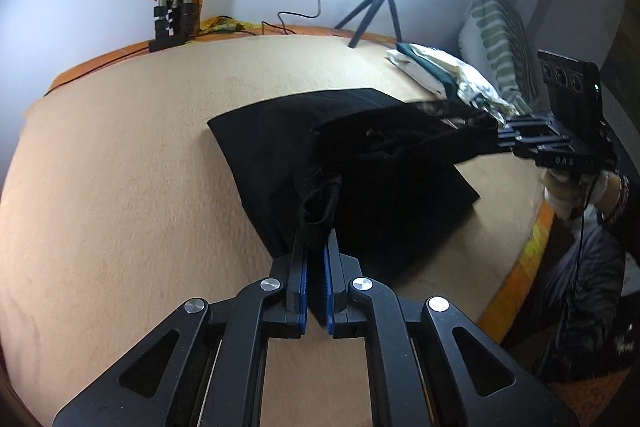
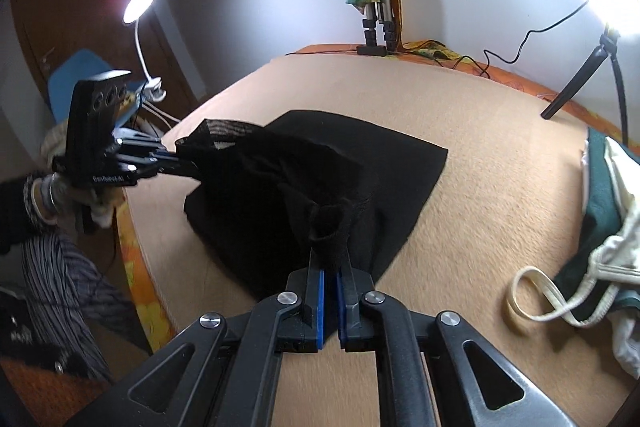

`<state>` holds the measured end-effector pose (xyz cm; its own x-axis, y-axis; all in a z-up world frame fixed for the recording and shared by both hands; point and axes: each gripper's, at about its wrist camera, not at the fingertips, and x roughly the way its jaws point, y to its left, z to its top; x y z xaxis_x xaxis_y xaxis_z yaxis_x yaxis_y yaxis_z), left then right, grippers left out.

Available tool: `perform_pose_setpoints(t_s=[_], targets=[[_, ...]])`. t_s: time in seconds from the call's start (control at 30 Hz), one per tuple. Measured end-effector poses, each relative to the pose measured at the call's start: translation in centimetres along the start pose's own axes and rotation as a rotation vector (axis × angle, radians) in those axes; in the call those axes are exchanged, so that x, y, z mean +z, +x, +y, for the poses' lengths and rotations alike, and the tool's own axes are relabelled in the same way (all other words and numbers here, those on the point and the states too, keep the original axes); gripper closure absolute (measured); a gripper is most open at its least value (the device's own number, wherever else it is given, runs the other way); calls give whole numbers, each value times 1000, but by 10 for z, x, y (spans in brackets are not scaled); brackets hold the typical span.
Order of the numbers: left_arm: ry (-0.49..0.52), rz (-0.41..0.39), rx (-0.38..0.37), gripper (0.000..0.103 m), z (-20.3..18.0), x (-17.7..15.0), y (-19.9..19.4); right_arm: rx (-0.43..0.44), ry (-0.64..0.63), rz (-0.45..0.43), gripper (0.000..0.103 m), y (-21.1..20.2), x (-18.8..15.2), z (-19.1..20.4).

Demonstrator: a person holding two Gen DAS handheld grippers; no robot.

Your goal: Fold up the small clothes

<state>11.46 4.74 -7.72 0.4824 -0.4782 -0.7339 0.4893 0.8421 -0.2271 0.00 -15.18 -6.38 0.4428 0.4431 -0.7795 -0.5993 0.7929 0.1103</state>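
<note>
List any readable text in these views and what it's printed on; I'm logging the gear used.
"GAS": on the right gripper body, left wrist view; faint, uncertain.
White brand line on the left gripper body, right wrist view: too blurred to read.
No text shows on the black garment.

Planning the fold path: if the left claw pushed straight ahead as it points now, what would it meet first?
The black garment it already grips; beyond that, probably the beige blanket, though depth is unclear.
</note>
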Motion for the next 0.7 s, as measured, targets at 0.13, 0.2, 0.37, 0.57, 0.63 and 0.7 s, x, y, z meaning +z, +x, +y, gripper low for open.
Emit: perform_pose_setpoints(t_s=[0.13, 0.2, 0.37, 0.57, 0.63, 0.7], targets=[[32, 12, 8, 97, -8, -8, -15, 1, 6, -9, 95, -18, -9, 3], [42, 0, 15, 93, -12, -11, -24, 14, 43, -30, 68, -29, -13, 3], [11, -42, 25, 61, -14, -4, -29, 57, 120, -79, 65, -38, -12, 5], [41, -18, 19, 59, -38, 7, -3, 37, 71, 2, 64, -2, -6, 24], [126, -2, 29, 59, -56, 4, 4, 21, 11, 22, 64, 5, -9, 36], [207, 20, 43, 59, -70, -1, 15, 2, -35, 37, 67, 9, -12, 45]])
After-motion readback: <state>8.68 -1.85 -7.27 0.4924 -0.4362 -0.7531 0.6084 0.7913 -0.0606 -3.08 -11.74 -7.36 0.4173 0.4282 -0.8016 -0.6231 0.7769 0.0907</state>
